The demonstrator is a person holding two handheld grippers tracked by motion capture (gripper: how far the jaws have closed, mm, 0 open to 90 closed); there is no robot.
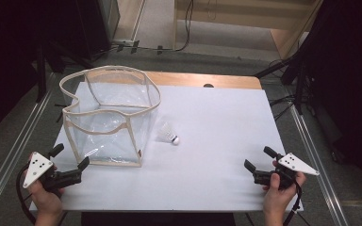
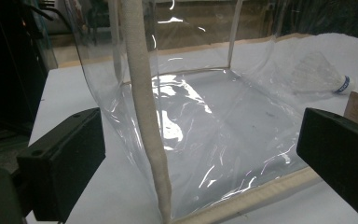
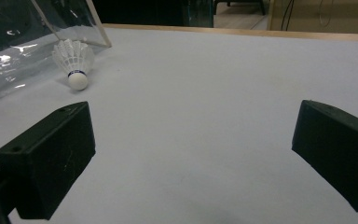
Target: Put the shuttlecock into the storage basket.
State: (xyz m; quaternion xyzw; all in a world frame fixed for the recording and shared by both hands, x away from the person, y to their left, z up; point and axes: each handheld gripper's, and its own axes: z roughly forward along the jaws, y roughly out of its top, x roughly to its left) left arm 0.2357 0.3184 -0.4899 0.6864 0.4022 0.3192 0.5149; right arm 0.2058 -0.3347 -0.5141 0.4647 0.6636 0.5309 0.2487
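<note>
A clear plastic bag (image 1: pixel 108 117) with cream fabric trim stands open on the white table (image 1: pixel 217 141). A white shuttlecock (image 1: pixel 168 133) lies on its side just right of the bag, cork end toward me. My left gripper (image 1: pixel 70 157) is open at the bag's front left corner, and the bag's trimmed corner edge (image 2: pixel 144 107) stands between its jaws. My right gripper (image 1: pixel 258 159) is open over bare table at the front right. From the right gripper view the shuttlecock (image 3: pixel 74 63) lies far off to the upper left.
The table's wooden back edge (image 1: pixel 207 80) shows behind the white sheet. Metal rails run along both sides of the table, and dark stands and cables stand on the floor beyond.
</note>
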